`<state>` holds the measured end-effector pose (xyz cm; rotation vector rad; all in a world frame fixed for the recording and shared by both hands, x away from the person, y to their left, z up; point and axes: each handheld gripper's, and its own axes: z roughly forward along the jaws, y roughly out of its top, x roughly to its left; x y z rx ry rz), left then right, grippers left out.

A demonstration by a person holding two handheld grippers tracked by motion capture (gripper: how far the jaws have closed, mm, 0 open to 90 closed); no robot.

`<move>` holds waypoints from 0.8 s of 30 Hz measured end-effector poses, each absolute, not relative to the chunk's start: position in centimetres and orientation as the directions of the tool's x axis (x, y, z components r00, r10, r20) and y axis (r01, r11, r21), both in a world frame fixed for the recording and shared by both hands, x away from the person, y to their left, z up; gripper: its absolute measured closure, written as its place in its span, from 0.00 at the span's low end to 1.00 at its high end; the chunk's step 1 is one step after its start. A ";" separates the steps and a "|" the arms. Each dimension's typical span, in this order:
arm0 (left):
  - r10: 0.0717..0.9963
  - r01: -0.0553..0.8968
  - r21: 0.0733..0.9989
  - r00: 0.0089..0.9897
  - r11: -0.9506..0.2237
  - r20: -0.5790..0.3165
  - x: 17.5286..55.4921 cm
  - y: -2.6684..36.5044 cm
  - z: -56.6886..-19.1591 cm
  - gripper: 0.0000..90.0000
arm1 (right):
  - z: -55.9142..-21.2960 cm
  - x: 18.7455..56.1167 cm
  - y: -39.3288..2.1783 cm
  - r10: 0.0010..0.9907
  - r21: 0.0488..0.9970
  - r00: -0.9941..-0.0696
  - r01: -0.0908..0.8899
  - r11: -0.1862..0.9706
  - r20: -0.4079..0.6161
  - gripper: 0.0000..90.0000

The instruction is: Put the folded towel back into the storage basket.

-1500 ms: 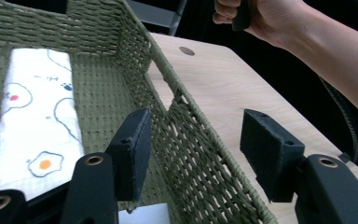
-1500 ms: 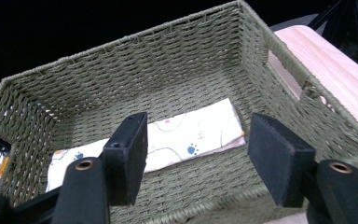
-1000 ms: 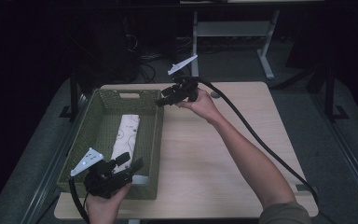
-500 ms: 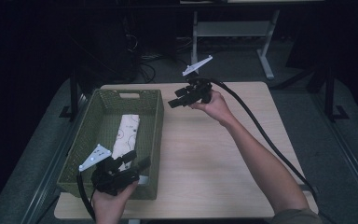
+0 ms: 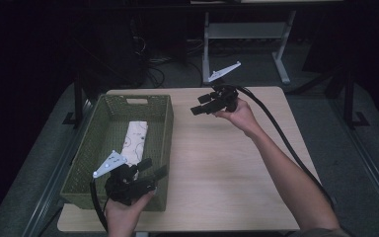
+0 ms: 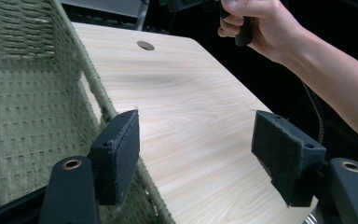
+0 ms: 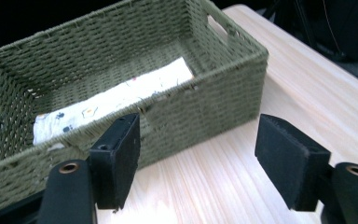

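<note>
Sitting on the left half of the tabletop [image 5: 217,163] is a green woven basket [image 5: 163,128], its long sides running from the near edge toward the far edge. Lying flat on the basket's floor is a folded white cloth [image 5: 135,140] with small dark and yellow prints, stretching along the basket's length and closer to the right wall than to the left one. In the right gripper view the cloth [image 7: 121,100] is showing over the near wall of the basket [image 7: 205,107], and a handle slot is cut into the short end wall toward the far edge.

The left gripper [image 5: 153,168] is hovering at the basket's near right corner, by the tabletop's near edge, gripped in the person's left hand [image 5: 126,212]. Its jaws have just been opening and are standing wide apart with nothing between them; in the left gripper view the basket's right wall [image 6: 81,70] is passing under the left jaw, with bare wood under the rest of the gap.

The right gripper [image 5: 200,103] is hanging above the tabletop near the far edge, to the right of the basket and apart from it, pointing toward the basket. Its jaws have also just been opening and are holding nothing. The right hand [image 5: 239,116] is wrapping the handle, with the black cable [image 5: 286,143] trailing back along the forearm toward the right near corner.
</note>
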<state>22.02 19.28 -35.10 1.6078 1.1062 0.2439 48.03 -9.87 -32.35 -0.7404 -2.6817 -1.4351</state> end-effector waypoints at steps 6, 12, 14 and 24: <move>0.744 0.534 0.844 0.546 0.048 -0.387 22.4 18.4 -35.1 0.35 | -32.7 47.7 -11.3 0.415 0.784 -0.881 0.419 0.458 0.228 0.33; 0.730 0.532 0.846 0.565 0.034 -0.385 22.7 17.3 -35.1 0.35 | -33.3 47.5 -12.8 0.434 0.779 -0.869 0.437 0.449 0.237 0.32; 0.725 0.533 0.846 0.570 0.031 -0.386 22.8 17.0 -35.1 0.35 | -33.4 47.3 -13.3 0.441 0.784 -0.869 0.431 0.446 0.226 0.33; 0.711 0.540 0.841 0.586 0.015 -0.389 23.7 15.4 -35.2 0.34 | -34.1 46.6 -15.9 0.464 0.789 -0.853 0.450 0.419 0.240 0.33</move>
